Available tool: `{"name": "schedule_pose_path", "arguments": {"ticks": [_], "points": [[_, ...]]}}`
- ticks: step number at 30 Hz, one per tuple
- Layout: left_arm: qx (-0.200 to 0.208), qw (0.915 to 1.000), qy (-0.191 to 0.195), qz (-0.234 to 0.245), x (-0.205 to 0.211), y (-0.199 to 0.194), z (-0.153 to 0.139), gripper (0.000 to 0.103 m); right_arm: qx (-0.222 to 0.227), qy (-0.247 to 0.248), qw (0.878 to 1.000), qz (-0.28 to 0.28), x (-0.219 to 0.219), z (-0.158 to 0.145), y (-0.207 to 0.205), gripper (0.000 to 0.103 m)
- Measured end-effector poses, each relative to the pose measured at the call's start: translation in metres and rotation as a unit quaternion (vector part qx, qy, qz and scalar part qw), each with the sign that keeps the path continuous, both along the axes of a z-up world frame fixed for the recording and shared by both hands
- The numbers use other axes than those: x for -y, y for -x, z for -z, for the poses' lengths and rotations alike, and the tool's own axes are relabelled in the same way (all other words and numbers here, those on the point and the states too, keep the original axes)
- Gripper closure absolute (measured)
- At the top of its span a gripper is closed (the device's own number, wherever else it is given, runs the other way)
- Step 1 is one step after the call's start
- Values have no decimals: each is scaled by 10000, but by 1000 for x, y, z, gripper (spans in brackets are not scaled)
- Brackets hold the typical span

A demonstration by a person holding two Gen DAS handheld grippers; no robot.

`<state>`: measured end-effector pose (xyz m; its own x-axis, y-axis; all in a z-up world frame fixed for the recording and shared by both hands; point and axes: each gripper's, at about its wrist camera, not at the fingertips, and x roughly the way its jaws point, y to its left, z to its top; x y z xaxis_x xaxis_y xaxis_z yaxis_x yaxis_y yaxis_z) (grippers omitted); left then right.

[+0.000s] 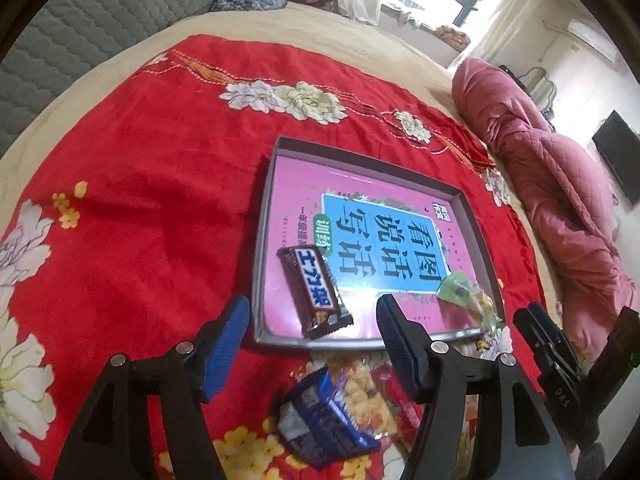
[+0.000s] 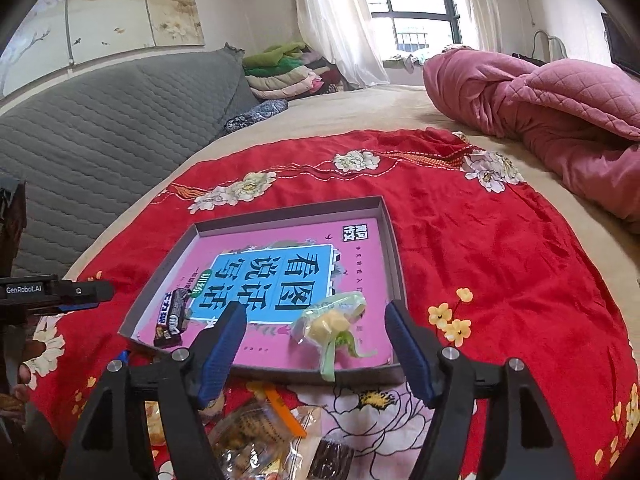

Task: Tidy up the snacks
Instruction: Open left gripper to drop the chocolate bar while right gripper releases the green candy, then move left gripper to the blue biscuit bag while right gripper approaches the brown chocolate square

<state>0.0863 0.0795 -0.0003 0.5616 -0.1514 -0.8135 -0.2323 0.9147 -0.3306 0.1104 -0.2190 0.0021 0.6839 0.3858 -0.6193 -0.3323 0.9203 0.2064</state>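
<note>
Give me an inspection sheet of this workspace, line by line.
Surface: red floral cloth spread on a bed.
Job's things: grey tray holds a pink book, a chocolate bar and a green-wrapped sweet; loose snack packets and a blue packet lie on the cloth before the tray.
Clutter: nothing seen.
Grippers: left gripper and right gripper both open, jaws empty.
Cables: nothing seen.
Surroundings: pink quilt, grey headboard, folded blankets, window.
</note>
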Motion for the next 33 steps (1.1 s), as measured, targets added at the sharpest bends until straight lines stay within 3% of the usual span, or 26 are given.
{"name": "schedule_pose_path", "arguments": {"ticks": [10,18,33], "points": [[-122,9999,59,21,-3,24,-1,34,-31,-23,10000,90,11,-9,15,31],[-235,9991,342,-7,-6,34,6,34,-120,30,9998,129,16,-10,28,31],[-440,9982,410,-6,-6,49,14,34,-617,284,9963,532,44,3,44,31]]}}
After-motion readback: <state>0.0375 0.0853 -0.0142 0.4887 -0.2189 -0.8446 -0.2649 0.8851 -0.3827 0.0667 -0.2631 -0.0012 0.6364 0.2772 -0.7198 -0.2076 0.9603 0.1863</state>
